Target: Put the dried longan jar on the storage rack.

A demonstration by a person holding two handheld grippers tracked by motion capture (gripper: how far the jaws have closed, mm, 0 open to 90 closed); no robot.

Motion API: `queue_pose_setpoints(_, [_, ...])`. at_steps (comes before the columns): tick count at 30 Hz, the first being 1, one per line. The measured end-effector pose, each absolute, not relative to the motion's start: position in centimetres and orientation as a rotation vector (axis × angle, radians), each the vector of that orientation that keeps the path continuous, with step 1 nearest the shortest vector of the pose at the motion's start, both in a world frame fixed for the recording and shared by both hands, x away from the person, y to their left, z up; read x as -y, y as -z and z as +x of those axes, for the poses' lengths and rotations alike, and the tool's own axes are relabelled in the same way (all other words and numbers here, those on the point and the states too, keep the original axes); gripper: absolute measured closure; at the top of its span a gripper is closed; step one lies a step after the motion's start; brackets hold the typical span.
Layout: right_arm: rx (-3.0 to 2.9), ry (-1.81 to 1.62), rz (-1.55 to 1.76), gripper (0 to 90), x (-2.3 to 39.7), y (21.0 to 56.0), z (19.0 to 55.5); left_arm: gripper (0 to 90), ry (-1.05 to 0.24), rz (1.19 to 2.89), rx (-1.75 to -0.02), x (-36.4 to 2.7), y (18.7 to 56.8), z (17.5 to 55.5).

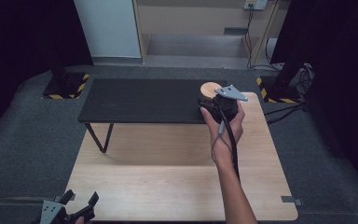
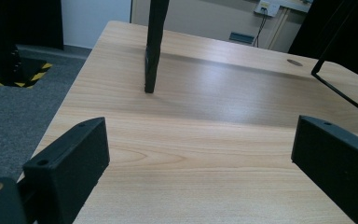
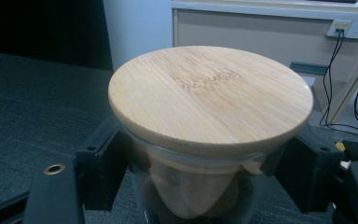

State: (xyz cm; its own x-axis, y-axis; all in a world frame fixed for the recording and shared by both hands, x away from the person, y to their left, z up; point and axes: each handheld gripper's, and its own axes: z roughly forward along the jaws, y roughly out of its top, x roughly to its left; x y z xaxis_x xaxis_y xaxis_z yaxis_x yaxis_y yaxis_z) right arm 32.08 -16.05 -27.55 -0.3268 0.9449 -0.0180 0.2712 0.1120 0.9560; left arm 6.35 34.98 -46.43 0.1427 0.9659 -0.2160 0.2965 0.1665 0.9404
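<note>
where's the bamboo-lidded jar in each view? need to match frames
High view: jar right of centre, on the right end of the black bench, ahead of the right claw.
Left gripper view: not in it.
Right gripper view: centre, lid toward the camera, between the black jaws.
Shared landmark: the wall socket with its cables.

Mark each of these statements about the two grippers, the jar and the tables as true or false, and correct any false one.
1. The right gripper has its jaws on either side of a glass jar. True.
2. The jar has a metal screw cap. False: its lid is round and wooden.
3. The left gripper holds a cup. False: its jaws stand apart with nothing between them.
4. The black shelf stands on the wooden table. True.
5. The jar is at the shelf's left end. False: it is at the right end.
</note>
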Motion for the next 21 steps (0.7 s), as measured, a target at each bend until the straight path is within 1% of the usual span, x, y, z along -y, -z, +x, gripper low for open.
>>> queue_pose_setpoints(7, [-1.709, -1.245, 1.193, 25.4, 16.14, 27.54, 32.17, 2.7, -0.786, 1.343, -1.361, -35.0, 46.35, 6.36])
queue_pose_setpoints(8, [-1.707, -1.249, 1.192, 23.7, 16.18, 27.6, 32.17, 2.7, -0.787, 1.342, -1.363, -35.02, 46.34, 6.33])
queue_pose_setpoints(12, [-1.704, -1.264, 1.198, 7.3, 16.2, 27.87, 32.5, 2.7, -0.79, 1.335, -1.367, -35.12, 46.37, 6.18])
queue_pose_setpoints(13, [-1.704, -1.258, 1.199, 5.2, 16.1, 27.92, 32.56, 2.7, -0.79, 1.335, -1.368, -35.12, 46.37, 6.16])
queue_pose_setpoints(16, [-1.687, -1.251, 1.196, 2.1, 15.84, 28.19, 32.5, 2.7, -0.789, 1.336, -1.368, -35.1, 46.38, 6.12])
queue_pose_setpoints(21, [-1.678, -1.25, 1.19, 1.6, 15.78, 28.27, 32.45, 2.7, -0.789, 1.336, -1.365, -35.06, 46.32, 6.15])
